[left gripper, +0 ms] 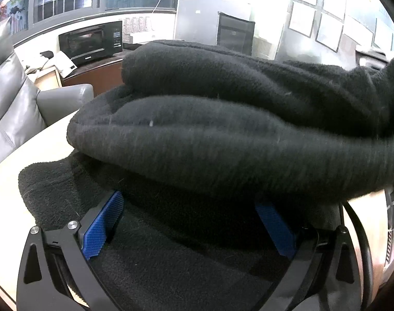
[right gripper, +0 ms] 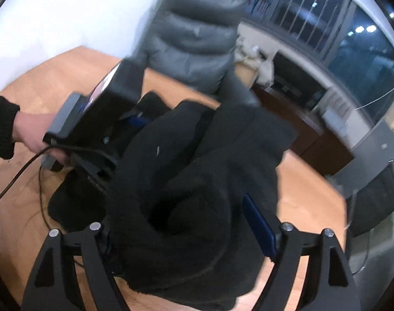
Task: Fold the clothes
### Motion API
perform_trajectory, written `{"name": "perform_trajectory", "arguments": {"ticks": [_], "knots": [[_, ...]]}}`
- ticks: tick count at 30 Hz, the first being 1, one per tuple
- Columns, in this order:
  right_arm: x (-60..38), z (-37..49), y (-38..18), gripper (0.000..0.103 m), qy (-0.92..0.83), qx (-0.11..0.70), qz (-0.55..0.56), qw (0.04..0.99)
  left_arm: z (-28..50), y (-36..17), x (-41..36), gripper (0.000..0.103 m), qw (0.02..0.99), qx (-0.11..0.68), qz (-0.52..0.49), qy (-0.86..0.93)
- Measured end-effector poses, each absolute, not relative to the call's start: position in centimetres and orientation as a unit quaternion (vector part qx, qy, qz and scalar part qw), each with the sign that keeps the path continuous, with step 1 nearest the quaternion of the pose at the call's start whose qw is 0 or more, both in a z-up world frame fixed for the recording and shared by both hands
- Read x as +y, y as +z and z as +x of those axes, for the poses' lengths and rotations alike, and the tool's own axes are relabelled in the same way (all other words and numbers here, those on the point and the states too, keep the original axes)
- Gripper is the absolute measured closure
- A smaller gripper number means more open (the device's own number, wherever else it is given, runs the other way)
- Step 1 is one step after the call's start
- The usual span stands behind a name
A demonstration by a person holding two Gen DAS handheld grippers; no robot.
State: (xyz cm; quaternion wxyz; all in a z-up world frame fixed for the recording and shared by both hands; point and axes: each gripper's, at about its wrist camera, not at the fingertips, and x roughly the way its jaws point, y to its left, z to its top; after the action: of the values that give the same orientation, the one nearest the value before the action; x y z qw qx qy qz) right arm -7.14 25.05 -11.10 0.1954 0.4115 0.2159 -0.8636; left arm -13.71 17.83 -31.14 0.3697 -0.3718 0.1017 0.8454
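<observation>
A black fleece garment lies folded in thick rolls on the wooden table. My left gripper is open, its blue pads spread wide over a flat lower layer of the garment, under the bulky fold. In the right wrist view the garment bunches up between my right gripper's fingers. My right gripper is closed around a thick roll of it; the left pad is hidden by cloth. The left gripper body, held by a hand, shows there at the garment's far side.
A grey leather armchair stands by the table's left edge and shows in the right wrist view. A black microwave sits on a dark counter behind. A cable trails from the left gripper across the table.
</observation>
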Motion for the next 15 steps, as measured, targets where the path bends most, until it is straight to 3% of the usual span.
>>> {"name": "perform_trajectory", "arguments": {"ticks": [2, 3, 4, 9, 15], "knots": [[24.6, -7.4, -11.4, 0.042, -0.860, 0.211, 0.411, 0.217, -14.0, -31.2, 17.8, 0.001, 0.370, 0.100, -0.371, 0.846], [24.4, -7.5, -11.4, 0.058, -0.860, 0.210, 0.407, 0.223, -14.0, -31.2, 17.7, 0.001, 0.370, 0.099, -0.371, 0.846], [24.4, -7.7, -11.3, 0.063, -0.861, 0.204, 0.408, 0.226, -13.9, -31.2, 17.7, 0.001, 0.370, 0.096, -0.371, 0.846], [25.5, -7.6, -7.8, 0.075, -0.892, 0.151, 0.357, 0.233, -13.3, -30.9, 17.3, 0.001, 0.369, 0.089, -0.373, 0.847], [26.4, -7.2, -2.9, 0.076, -0.918, 0.078, 0.282, 0.268, -13.5, -30.8, 16.3, 0.000, 0.373, 0.050, -0.374, 0.848]]}}
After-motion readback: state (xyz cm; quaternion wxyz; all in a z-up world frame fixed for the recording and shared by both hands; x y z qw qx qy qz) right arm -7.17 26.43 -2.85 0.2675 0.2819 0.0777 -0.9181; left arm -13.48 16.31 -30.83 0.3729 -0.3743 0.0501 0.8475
